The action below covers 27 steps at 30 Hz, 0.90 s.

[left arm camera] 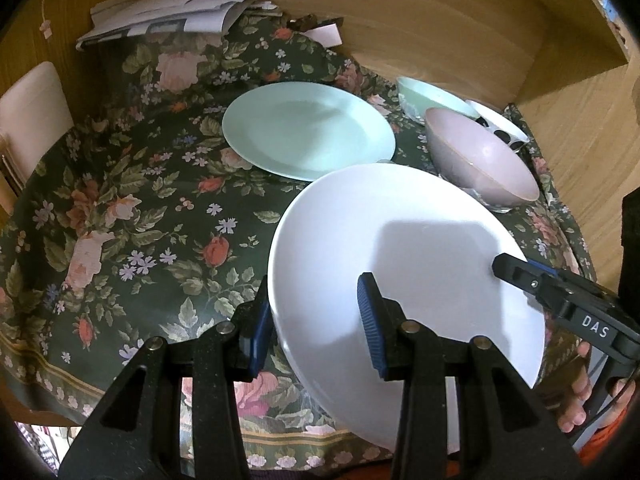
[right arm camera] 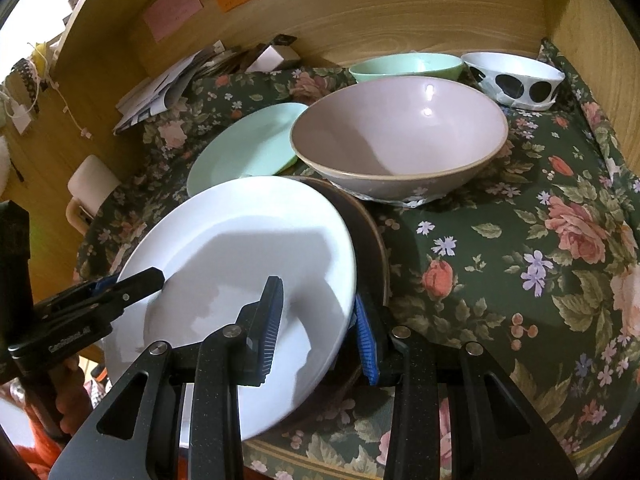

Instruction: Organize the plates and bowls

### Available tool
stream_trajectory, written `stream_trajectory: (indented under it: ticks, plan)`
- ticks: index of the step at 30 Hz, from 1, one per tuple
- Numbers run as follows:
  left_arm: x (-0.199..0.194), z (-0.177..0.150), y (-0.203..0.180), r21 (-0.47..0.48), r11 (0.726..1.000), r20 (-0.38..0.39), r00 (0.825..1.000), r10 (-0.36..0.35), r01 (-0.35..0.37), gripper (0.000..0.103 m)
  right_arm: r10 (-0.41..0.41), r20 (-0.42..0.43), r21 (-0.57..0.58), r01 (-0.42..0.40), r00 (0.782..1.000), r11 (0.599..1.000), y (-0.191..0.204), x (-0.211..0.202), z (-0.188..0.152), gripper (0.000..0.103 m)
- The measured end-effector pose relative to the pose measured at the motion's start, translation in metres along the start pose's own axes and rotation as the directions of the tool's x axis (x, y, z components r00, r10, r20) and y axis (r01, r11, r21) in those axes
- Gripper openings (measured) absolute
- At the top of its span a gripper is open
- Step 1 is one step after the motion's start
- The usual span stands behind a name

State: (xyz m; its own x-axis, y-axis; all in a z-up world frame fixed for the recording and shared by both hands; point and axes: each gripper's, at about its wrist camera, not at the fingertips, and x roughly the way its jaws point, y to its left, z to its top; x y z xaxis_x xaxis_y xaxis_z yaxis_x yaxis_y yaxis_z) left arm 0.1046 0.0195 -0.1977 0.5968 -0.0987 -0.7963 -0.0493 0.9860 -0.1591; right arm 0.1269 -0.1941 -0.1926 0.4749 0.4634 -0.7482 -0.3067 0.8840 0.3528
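A white plate [left arm camera: 400, 248] [right arm camera: 240, 248] hangs tilted over the floral tablecloth, held at opposite rims. My left gripper [left arm camera: 316, 328] is shut on its left rim, and its black tip shows in the right wrist view as the left gripper [right arm camera: 154, 278]. My right gripper [right arm camera: 318, 328] is shut on the right rim, one pad on top and one beneath; in the left wrist view the right gripper [left arm camera: 508, 268] bites the far edge. A dark brown plate [right arm camera: 374, 240] lies just under the white one. Behind are a mint plate [left arm camera: 308, 132] [right arm camera: 244, 148] and a pink bowl [left arm camera: 480, 156] [right arm camera: 400, 136].
A mint bowl [left arm camera: 432, 94] [right arm camera: 404, 66] and a white bowl with black dots [left arm camera: 500, 124] [right arm camera: 516, 76] stand at the back by the wooden wall [left arm camera: 440, 32]. Papers [left arm camera: 172, 12] lie at the back left. A chair back [left arm camera: 32, 112] is at the left edge.
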Motion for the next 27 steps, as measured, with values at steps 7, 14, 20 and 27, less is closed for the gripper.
stream_trajectory:
  ticks: [7, 14, 20, 27]
  plan:
    - [0.007, 0.001, 0.004, -0.016, 1.000, -0.012, 1.000, -0.007, 0.007, 0.040, -0.001, -0.005, -0.008, 0.001, 1.000, 1.000, -0.001, 0.003, 0.002, 0.033]
    - [0.008, 0.003, -0.001, 0.020, 1.000, 0.004, 1.000, 0.019, -0.019, 0.039, -0.025, -0.006, -0.051, 0.025, 1.000, 0.998, 0.002, 0.001, 0.003, 0.034]
    - [0.009, 0.006, -0.004, 0.051, 0.998, 0.029, 0.999, 0.032, -0.033, 0.040, -0.037, -0.006, -0.043, 0.037, 0.999, 0.998, 0.000, -0.003, 0.003, 0.032]
    - [0.003, 0.010, -0.001, 0.057, 0.997, 0.056, 0.997, 0.045, -0.048, 0.046, -0.141, 0.046, -0.102, 0.145, 0.989, 0.984, 0.009, -0.014, 0.004, 0.031]
